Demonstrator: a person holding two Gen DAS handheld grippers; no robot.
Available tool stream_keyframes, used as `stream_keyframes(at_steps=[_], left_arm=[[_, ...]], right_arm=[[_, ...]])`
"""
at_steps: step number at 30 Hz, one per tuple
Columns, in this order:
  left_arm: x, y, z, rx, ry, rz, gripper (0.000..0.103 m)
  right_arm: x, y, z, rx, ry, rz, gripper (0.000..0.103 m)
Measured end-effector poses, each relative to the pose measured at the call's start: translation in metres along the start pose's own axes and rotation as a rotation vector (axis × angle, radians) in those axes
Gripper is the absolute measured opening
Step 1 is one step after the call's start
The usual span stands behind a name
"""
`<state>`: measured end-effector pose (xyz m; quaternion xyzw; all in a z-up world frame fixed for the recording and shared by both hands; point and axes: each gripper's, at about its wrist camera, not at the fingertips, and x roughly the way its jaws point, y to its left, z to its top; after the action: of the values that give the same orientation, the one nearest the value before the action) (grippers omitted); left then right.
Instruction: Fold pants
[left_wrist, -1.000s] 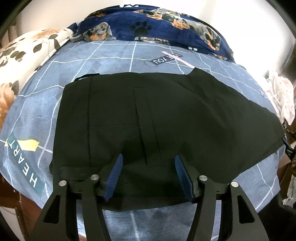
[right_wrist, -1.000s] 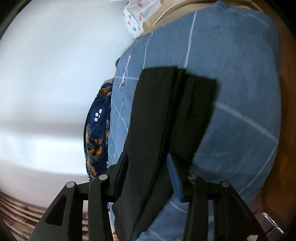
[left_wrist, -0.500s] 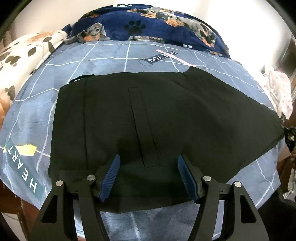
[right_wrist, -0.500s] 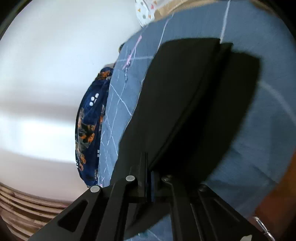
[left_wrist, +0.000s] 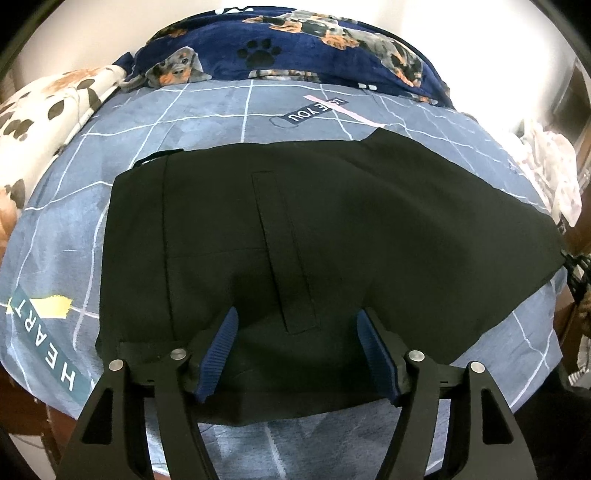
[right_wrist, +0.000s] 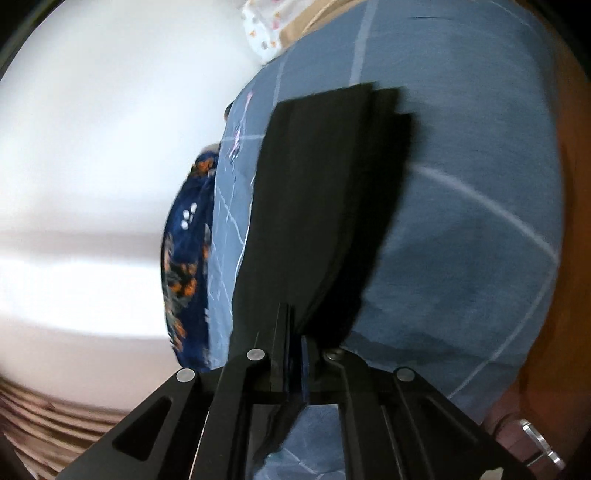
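- The black pants (left_wrist: 332, 240) lie spread flat on the blue bedsheet (left_wrist: 221, 118) with thin white grid lines, and they cover most of the middle of the bed.
- In the left wrist view a long stitched pocket outline (left_wrist: 284, 251) runs down the cloth, and a seam runs parallel to it closer to the left edge of the pants.
- The left gripper (left_wrist: 297, 328) is above the near part of the pants with its jaws wide apart; the blue ribbed pads (left_wrist: 219, 347) stand on both sides of the lower end of the pocket outline and hold nothing between them.
- I cannot tell if the pads touch the cloth or are only just over it.
- The right gripper (right_wrist: 295, 354) has its jaws pressed together on an edge of the pants (right_wrist: 325, 206), and the cloth stretches away from it over the sheet (right_wrist: 480, 184); this view is a little blurred.
- At the head of the bed lies a dark blue blanket (left_wrist: 295, 48) with dogs and paw prints, touching the far edge of the sheet.
- A white blanket with brown paw spots (left_wrist: 48, 114) is at the left side, next to the blue one.
- On the sheet a printed label "HEART" (left_wrist: 40, 339) is left of the pants, and another label with "YOU" (left_wrist: 314, 110) is beyond their far edge.
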<state>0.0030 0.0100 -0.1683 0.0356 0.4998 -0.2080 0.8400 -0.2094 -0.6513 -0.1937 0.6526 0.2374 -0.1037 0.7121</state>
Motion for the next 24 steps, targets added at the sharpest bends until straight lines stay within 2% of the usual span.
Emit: stream_keyframes(at_steps=[4, 8, 13, 16, 18, 19, 21, 22, 24], left_arm=[[0.001, -0.004, 0.0, 0.018, 0.003, 0.006, 0.072], [0.002, -0.005, 0.0, 0.013, 0.0, 0.0, 0.073], [0.002, -0.006, -0.001, 0.014, -0.01, -0.001, 0.073], [0.002, -0.006, -0.002, 0.01, -0.015, -0.004, 0.075], [0.002, -0.005, -0.002, 0.007, -0.015, -0.005, 0.075], [0.002, -0.005, -0.001, 0.003, -0.015, -0.008, 0.075], [-0.001, -0.002, 0.0, -0.024, -0.017, -0.026, 0.075], [-0.003, 0.001, 0.001, -0.048, -0.018, -0.044, 0.075], [-0.008, 0.01, 0.003, -0.101, -0.027, -0.068, 0.075]], right_arm=[[-0.011, -0.001, -0.002, -0.024, -0.026, -0.021, 0.004], [-0.014, 0.007, -0.002, -0.073, -0.028, -0.08, 0.002], [-0.01, -0.001, 0.002, -0.019, -0.03, -0.025, 0.003], [-0.018, -0.01, 0.004, 0.06, -0.065, 0.038, 0.015], [-0.027, -0.007, 0.005, 0.048, -0.096, 0.048, 0.032], [-0.033, -0.004, 0.005, 0.032, -0.11, 0.042, 0.037], [-0.039, -0.001, 0.006, 0.022, -0.128, 0.048, 0.058], [-0.04, -0.001, 0.007, 0.029, -0.133, 0.044, 0.061], [-0.039, -0.003, 0.005, 0.05, -0.131, 0.051, 0.062]])
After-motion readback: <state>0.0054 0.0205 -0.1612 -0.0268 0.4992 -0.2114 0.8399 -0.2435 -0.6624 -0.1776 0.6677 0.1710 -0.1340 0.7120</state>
